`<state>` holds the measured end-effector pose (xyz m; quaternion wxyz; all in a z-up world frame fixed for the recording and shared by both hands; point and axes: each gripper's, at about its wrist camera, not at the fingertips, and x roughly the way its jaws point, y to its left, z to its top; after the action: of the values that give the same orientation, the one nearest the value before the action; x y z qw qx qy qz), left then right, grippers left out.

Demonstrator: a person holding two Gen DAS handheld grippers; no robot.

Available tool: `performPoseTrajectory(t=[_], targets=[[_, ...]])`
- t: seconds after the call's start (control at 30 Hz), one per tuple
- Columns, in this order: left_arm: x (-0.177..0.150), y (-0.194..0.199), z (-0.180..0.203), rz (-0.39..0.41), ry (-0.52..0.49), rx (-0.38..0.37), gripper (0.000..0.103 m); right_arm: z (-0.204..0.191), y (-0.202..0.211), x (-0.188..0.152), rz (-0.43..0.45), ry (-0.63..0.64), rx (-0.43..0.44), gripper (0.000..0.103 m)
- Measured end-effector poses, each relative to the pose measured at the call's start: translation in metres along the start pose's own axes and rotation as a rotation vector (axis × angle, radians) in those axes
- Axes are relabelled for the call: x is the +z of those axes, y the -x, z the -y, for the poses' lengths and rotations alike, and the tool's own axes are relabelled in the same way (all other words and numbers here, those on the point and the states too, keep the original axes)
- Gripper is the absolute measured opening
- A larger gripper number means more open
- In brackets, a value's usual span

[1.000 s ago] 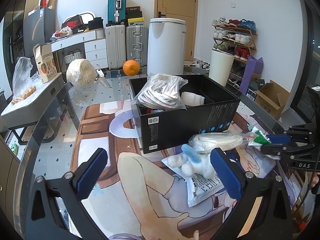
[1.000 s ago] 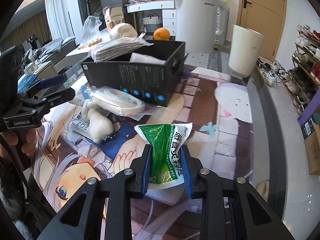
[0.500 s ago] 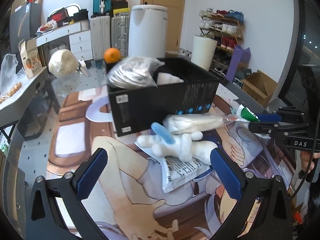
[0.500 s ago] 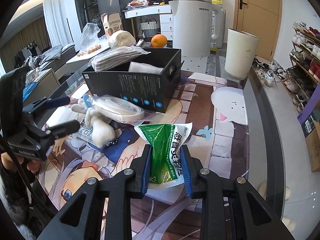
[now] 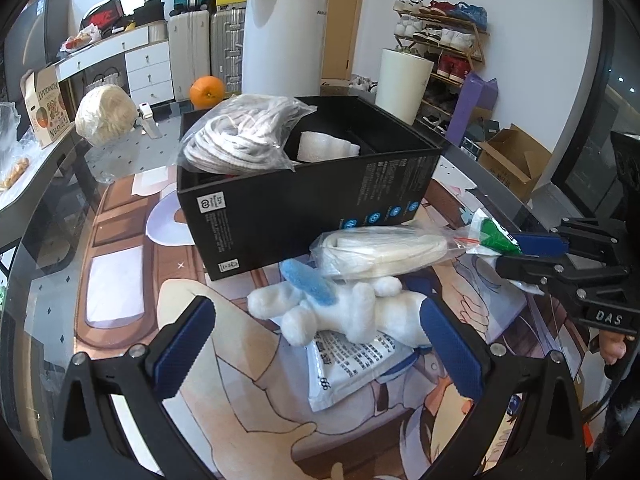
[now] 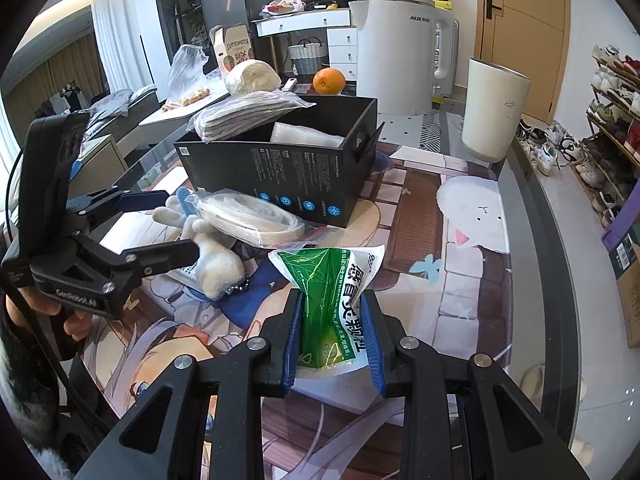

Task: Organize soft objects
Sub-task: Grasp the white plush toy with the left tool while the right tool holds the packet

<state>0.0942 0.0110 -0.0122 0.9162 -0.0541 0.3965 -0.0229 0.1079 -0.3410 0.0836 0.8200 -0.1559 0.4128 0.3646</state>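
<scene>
Just ahead of the left gripper [image 5: 320, 344], between its widely spread and empty jaws, a white plush toy [image 5: 340, 312] lies on the picture mat [image 5: 120, 288] with its long axis running left to right across the gripper's line, so the fingers already straddle it lengthwise and, as I judge it, would close on head and legs unless the wrist turns. The left hand is plainly the nearer to it; the right gripper [image 6: 334, 328] sits off to the toy's right, pressed together on a green and white packet [image 6: 336, 300] that it pinches upright above the mat. The toy rests on a flat white printed pouch [image 5: 352, 364], and a clear bag of pale coiled stuff [image 5: 380, 250] leans over its far side, touching it, so a lift may drag either one along. Beyond both stands the open black box [image 5: 304, 200], its near wall just behind the bag; inside are a bag of grey cord [image 5: 240, 136] heaped above the left rim and a white folded cloth [image 5: 326, 146] to the right. An orange [image 5: 207, 90] sits far behind, well apart.
</scene>
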Motion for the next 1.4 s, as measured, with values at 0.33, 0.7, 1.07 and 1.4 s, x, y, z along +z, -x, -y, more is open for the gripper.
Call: performPoseTrajectory(t=[0.33, 0.7, 1.07, 1.4], targets=[[-0.001, -0.003, 0.005, -0.005, -0.030, -0.049, 0.065, -0.003, -0.002, 0.001, -0.002, 0.013, 0.011, 0.028], [-0.003, 0.006, 0.002, 0.022, -0.041, -0.054, 0.037, -0.006, -0.002, 0.001, 0.003, 0.020, 0.015, 0.028], [-0.012, 0.029, -0.010, 0.077, -0.011, -0.070, 0.037, -0.006, -0.002, 0.001, 0.005, 0.022, 0.018, 0.028], [-0.019, 0.047, -0.017, 0.121, 0.006, -0.063, 0.036, -0.008, 0.001, 0.002, 0.012, 0.030, 0.019, 0.028]])
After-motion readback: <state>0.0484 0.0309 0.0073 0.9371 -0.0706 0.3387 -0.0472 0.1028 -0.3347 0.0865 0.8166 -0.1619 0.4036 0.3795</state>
